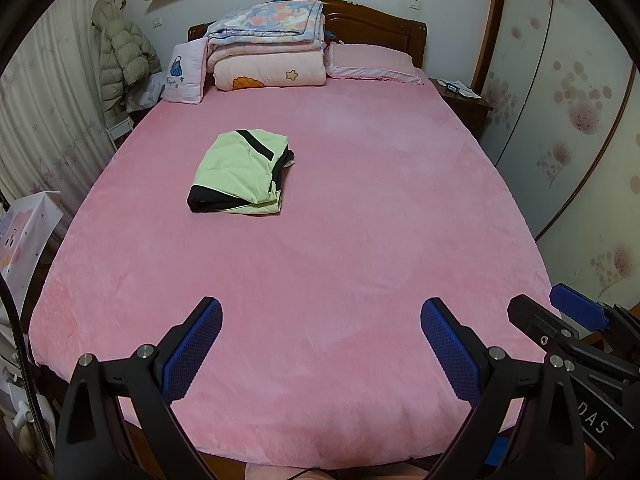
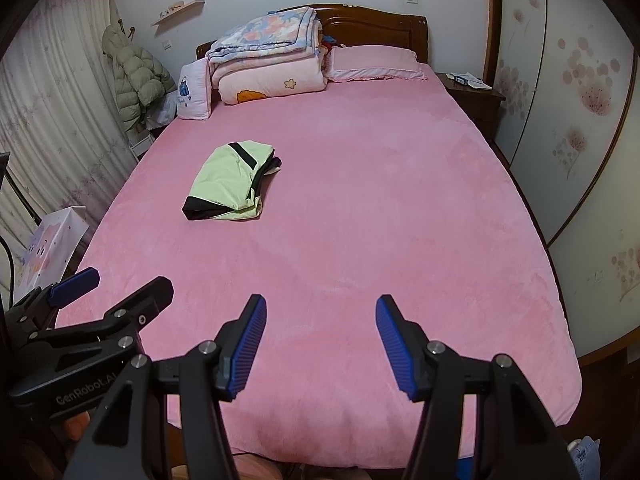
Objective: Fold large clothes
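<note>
Folded garment on bed; both grippers spread and empty.

The green-and-black garment [image 1: 240, 172] lies folded on the pink bed [image 1: 360, 240], left of centre and nearer the headboard end, apart from the stacked quilts [image 1: 268, 48] and pillow [image 1: 372, 62] there. The left gripper [image 1: 320, 320] and right gripper [image 2: 320, 316] hang over the foot edge side by side, jaws parted, nothing between the pads, well apart from the garment.

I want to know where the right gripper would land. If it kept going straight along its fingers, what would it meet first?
Probably the bare pink bedspread. The right gripper is open, empty and angled down at the bed's near end; the folded green garment lies farther off, to the left of that line. Depth is uncertain.
</note>
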The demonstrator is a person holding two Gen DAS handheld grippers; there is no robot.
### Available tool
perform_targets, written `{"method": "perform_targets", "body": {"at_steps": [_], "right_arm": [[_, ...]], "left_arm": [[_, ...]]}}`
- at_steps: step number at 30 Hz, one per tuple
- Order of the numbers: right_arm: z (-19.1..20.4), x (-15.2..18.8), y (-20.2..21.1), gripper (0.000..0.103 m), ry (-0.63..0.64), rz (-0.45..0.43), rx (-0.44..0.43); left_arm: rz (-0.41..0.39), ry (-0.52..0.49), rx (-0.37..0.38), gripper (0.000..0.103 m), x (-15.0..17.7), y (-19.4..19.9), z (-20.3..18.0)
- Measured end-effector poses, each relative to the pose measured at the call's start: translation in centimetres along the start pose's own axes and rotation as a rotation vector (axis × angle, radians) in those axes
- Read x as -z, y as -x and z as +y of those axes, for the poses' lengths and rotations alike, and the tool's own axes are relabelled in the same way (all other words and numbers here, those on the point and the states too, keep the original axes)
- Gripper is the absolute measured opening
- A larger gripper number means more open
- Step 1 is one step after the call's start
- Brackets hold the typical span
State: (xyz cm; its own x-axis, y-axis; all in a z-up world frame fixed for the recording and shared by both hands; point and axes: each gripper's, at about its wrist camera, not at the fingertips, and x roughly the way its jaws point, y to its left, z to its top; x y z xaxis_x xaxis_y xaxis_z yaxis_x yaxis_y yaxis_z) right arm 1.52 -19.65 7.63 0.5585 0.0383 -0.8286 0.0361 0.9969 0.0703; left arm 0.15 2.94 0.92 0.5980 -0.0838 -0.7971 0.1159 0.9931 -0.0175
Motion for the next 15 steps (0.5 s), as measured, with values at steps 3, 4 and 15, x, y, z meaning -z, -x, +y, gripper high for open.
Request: {"method": "perform_targets", "body": {"at_steps": [3,4,15], "right_arm": [[0.00,0.01,-0.19,0.057,0.001,0.003,-0.003],[-0.03,0.01,-0.21,0.057,0.001,0.004,-0.002],[0.14,0.44,-0.60,0.057,0.002,0.012,-0.003]], "left_arm": [[0.003,0.002,0.001,0.099,0.07,-0.06,0.08],[0.005,0.003,0.001,0.099,0.08,-0.10,0.12],[0.013,0.004,-0.001,0.099,0.07,-0.38,0.21]]}}
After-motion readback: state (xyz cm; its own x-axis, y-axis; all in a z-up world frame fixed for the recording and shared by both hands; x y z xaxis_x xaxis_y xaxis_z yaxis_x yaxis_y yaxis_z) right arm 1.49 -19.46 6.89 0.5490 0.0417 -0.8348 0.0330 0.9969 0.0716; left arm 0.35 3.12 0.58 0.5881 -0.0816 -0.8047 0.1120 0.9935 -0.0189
